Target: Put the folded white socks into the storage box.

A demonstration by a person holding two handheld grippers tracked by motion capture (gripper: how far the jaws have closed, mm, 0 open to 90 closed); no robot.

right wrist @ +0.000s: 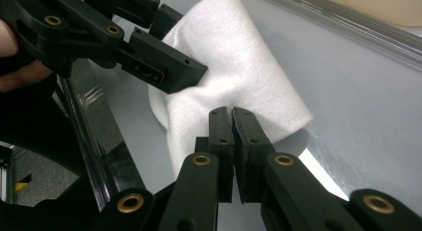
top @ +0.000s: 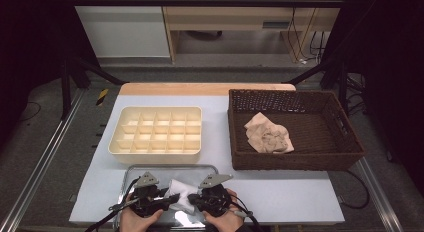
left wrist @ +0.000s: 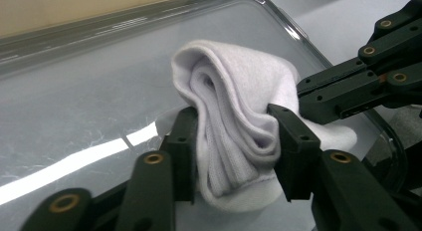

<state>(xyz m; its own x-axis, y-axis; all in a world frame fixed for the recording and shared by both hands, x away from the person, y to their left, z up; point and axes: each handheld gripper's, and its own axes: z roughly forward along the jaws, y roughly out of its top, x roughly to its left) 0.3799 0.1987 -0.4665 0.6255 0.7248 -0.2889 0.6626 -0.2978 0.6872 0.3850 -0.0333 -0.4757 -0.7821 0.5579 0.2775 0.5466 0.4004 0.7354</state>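
While both hands rest at the near edge of the table point(top: 300, 197), the two grippers meet over a shiny metal tray point(top: 135, 173) on which a white cloth point(top: 181, 194) lies bunched. In the left gripper view, the left gripper point(left wrist: 234, 146) has its jaws on either side of the folded cloth point(left wrist: 234, 136), partly closed, with the pads pressing into the folds from both flanks. The right gripper point(right wrist: 232, 122) has its jaws drawn fully together, pinching an edge of the same cloth point(right wrist: 234, 76); in its own view the two pads meet with the fabric caught at their tips. The cloth stands up from the tray in a rumpled, rolled shape between the two tools, its lower part touching the tray surface.

Beyond the tray sits a cream divided box point(top: 156, 130) with many small compartments. To its right stands a dark woven basket point(top: 345, 142) holding a crumpled beige cloth point(top: 269, 134). Basket and box are well apart from the tray's cloth.
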